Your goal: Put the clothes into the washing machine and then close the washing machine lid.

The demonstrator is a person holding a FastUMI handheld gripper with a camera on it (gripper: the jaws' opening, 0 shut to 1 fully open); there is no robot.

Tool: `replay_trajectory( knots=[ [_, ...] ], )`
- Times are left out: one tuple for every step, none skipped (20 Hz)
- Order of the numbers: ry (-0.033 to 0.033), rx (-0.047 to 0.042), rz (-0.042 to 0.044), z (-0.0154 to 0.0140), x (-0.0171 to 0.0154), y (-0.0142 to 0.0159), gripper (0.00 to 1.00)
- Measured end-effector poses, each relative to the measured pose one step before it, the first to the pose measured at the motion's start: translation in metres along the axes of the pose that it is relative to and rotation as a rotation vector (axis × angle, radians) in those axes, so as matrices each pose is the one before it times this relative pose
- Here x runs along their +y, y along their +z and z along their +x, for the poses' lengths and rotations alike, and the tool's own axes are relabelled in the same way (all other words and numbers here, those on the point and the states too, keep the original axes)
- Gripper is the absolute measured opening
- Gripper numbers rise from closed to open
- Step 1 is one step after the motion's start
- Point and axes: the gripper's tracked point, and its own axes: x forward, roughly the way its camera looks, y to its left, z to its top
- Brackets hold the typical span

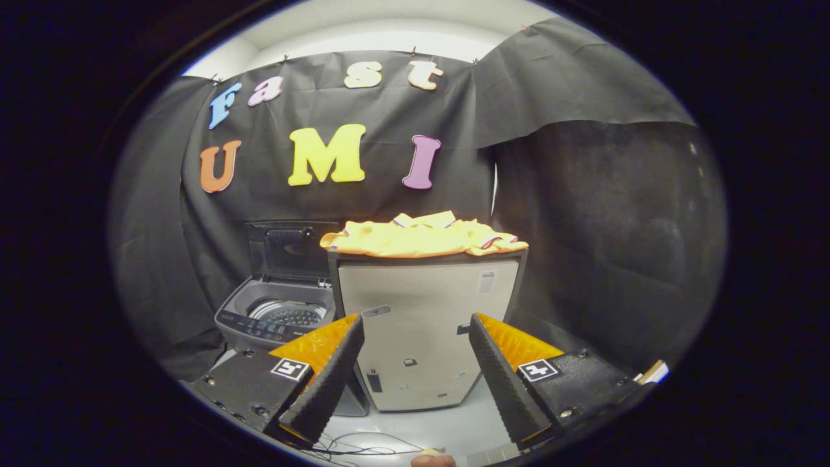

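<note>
Black cloth walls close off the booth; pale floor below. Claw (415, 370) spread wide, gripping nothing, well short of the cabinet (425, 331). Yellow clothes (421, 237) lie in a rumpled heap on the cabinet top, beyond the fingers. Judged soft, light, limp: will drape and trail, so pinch a raised fold near the heap's middle, not a thin edge. Washing machine (279, 318) stands just left of the cabinet, lid (288, 251) upright and open; drum looks empty from here, though its bottom is partly hidden.
</note>
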Motion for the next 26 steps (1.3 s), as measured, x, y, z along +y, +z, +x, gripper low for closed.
replay_trajectory(
  knots=[
    [0.00259, -0.00029, -0.00069, 0.00152, -0.00095, 0.00117, 1.0],
    [0.00147, -0.00344, -0.0025, 0.00055, -0.00121, 0.00321, 1.0],
    [0.00033, -0.00438, -0.00368, 0.00275, -0.00138, 0.00214, 1.0],
    [0.00144, -0.00485, -0.00321, 0.00152, -0.00118, 0.00285, 1.0],
    [0.0022, -0.00471, -0.00289, 0.00259, -0.00053, 0.00324, 1.0],
    [0.00421, -0.00124, -0.00322, 0.00367, -0.00082, 0.00367, 1.0],
    [0.00602, -0.00407, -0.00513, 0.00368, 0.00054, 0.00354, 1.0],
    [0.00358, -0.00729, -0.00606, 0.00539, -0.00146, 0.00701, 1.0],
    [0.00579, -0.00623, -0.00447, 0.00615, -0.00168, 0.0075, 1.0],
    [0.00838, -0.00887, -0.00244, 0.00712, -0.00061, 0.00936, 1.0],
    [0.00428, -0.00305, -0.00071, 0.00914, -0.00159, 0.00984, 1.0],
    [0.01214, -0.00169, -0.00232, 0.0091, -0.00054, 0.01096, 1.0],
    [0.00852, -0.00395, -0.00223, 0.01108, -0.00219, 0.00923, 1.0],
    [0.00323, -0.00148, 0.00131, 0.01167, -0.00289, 0.01086, 1.0],
    [0.01199, 0.01069, 0.00693, 0.01292, -0.00202, 0.00886, 1.0],
    [0.02268, 0.02834, 0.01037, 0.01074, 0.00181, 0.00428, 1.0],
    [0.01661, 0.01665, 0.00722, 0.00964, 0.00018, 0.00512, 1.0],
    [0.00243, 0.0061, 0.00652, 0.00898, -0.00324, 0.00898, 1.0],
    [-0.00189, 0.00752, 0.00178, 0.01072, -0.00444, 0.00737, 1.0],
    [-0.00395, 0.01948, -0.00424, 0.01195, -0.00302, 0.0066, 1.0],
    [-0.00357, 0.0324, -0.00862, 0.01343, -0.00195, 0.00471, 1.0],
    [0.005, 0.02319, -0.00787, 0.01116, -0.00135, 0.00655, 1.0],
    [0.00099, 0.01612, -0.00829, 0.01253, -0.00168, 0.00744, 1.0],
    [-0.0037, 0.0197, -0.01174, 0.01184, -0.00246, 0.00674, 1.0],
    [-0.00001, 0.02424, -0.01257, 0.01292, -0.00214, 0.00455, 1.0],
    [0.00902, 0.02102, -0.01035, 0.00995, -0.00073, 0.0028, 1.0]
  ],
)
